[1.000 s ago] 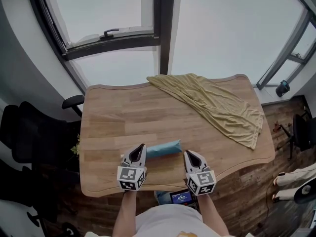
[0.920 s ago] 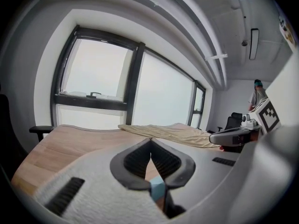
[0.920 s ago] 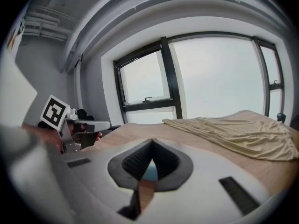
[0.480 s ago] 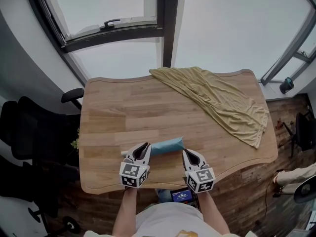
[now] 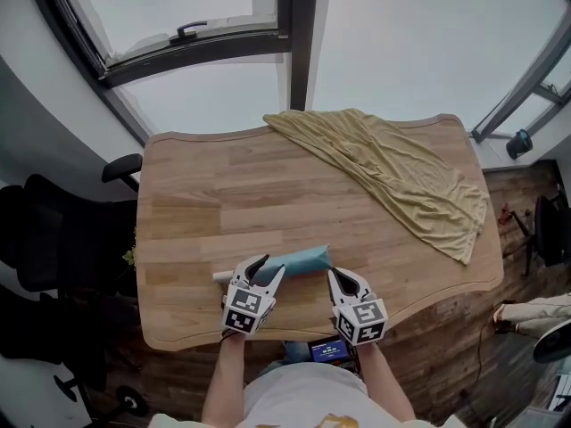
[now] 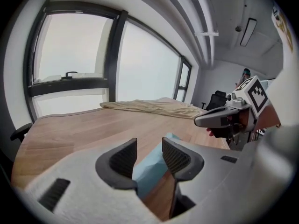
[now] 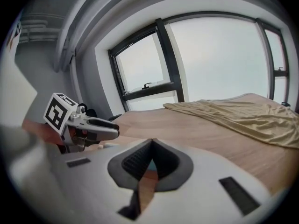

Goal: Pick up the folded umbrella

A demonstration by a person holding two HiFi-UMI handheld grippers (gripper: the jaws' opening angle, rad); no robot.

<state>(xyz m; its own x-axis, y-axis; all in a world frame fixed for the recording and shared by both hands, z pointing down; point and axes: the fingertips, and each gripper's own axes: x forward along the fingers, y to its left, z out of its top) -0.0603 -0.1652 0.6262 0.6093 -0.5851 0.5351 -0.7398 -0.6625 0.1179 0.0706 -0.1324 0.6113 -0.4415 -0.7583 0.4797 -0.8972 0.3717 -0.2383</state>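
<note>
The folded umbrella point(image 5: 302, 260) is a teal roll with a pale handle point(image 5: 220, 275) at its left end. It lies near the front edge of the wooden table point(image 5: 205, 194). My left gripper point(image 5: 266, 267) hangs over its left part with the jaws opening. In the left gripper view the umbrella point(image 6: 148, 164) shows in the gap between the pads point(image 6: 122, 158), and they do not press on it. My right gripper point(image 5: 339, 277) is shut with nothing in it, just right of the umbrella's right end. In the right gripper view its tips point(image 7: 151, 143) meet.
An olive-yellow cloth point(image 5: 393, 176) lies spread over the back right of the table. A black office chair point(image 5: 53, 239) stands left of the table, and big windows rise behind it. A small lit screen point(image 5: 328, 353) shows below the front edge.
My left jaws went from shut to parted. Both grippers sank toward the table, and the left one tipped down over the umbrella.
</note>
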